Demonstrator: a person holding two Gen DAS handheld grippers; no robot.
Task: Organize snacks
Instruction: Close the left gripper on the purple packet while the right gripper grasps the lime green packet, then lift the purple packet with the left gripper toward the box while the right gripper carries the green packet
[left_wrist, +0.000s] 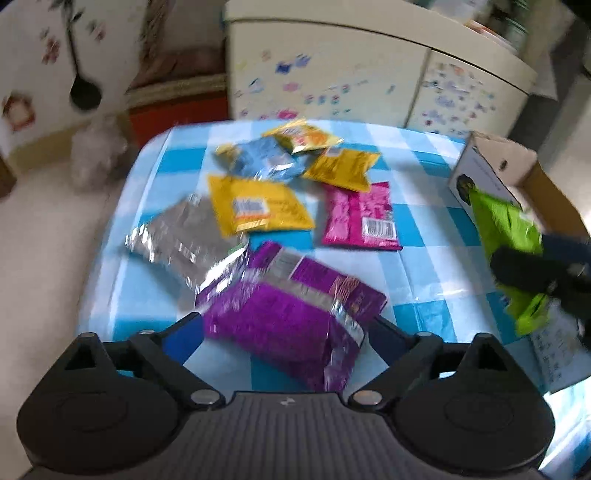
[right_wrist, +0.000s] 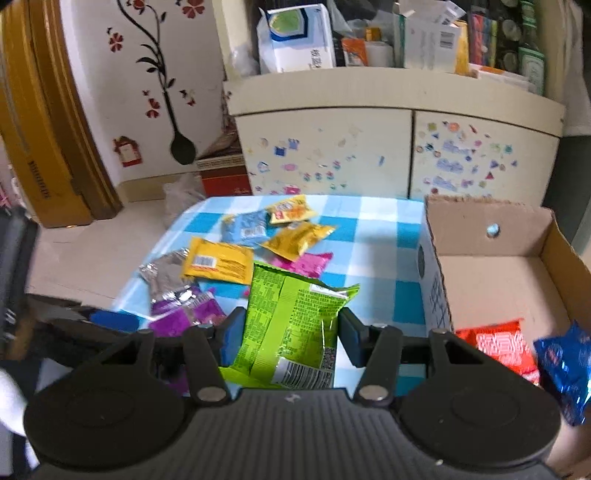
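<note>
Right gripper (right_wrist: 288, 341): clamped on crinkly lime-green foil snack bag (right_wrist: 291, 325), lifted above blue-and-white checked tablecloth (right_wrist: 373, 229), just left of open brown cardboard box (right_wrist: 491, 221) | Left gripper (left_wrist: 286, 332): jaws spread wide, gripping nothing, straddling shiny purple foil snack packet (left_wrist: 280, 317) lying on cloth | Box: red (right_wrist: 498, 347) and blue foil packets (right_wrist: 565, 365) inside.

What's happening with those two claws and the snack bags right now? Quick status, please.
Right gripper shut on green snack bag. Left gripper open around purple snack bag, not gripping. Cardboard box beside, red packet inside. Nothing blocking.
</note>
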